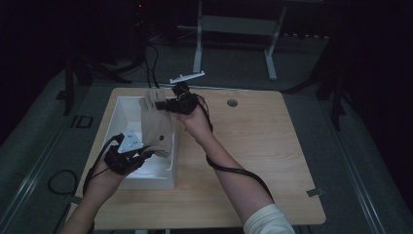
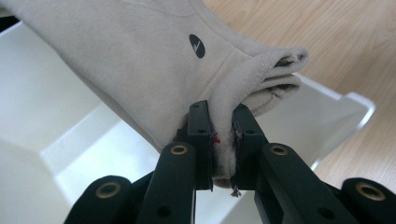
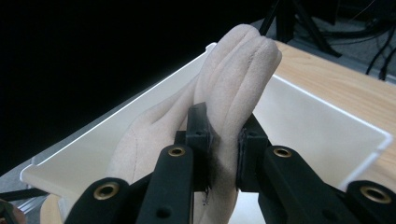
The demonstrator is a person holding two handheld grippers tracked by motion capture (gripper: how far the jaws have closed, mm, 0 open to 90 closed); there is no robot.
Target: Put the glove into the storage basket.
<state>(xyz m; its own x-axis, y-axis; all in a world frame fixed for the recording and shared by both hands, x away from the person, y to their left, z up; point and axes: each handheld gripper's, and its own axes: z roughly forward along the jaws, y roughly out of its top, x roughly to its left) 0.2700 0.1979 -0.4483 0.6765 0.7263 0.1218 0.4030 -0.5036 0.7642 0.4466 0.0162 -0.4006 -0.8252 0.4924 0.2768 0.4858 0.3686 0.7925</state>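
Note:
A folded beige cloth (image 1: 157, 124), soft like fleece with a small dark logo (image 2: 197, 45), hangs stretched over a white rectangular bin (image 1: 124, 112) at the table's left. My left gripper (image 1: 141, 155) is shut on the cloth's near lower edge (image 2: 223, 140), just above the bin's near end. My right gripper (image 1: 164, 103) is shut on the bunched far end of the cloth (image 3: 229, 112), over the bin's far right rim. The cloth slopes between the two grippers, with the bin's white inside (image 3: 308, 130) underneath.
The bin sits on a light wooden table (image 1: 258, 146) with a round cable hole (image 1: 232, 103) near the far edge. A white bracket-like piece (image 1: 187, 76) lies beyond the table's far edge. Desk legs (image 1: 197, 44) and cables stand on the dark floor behind.

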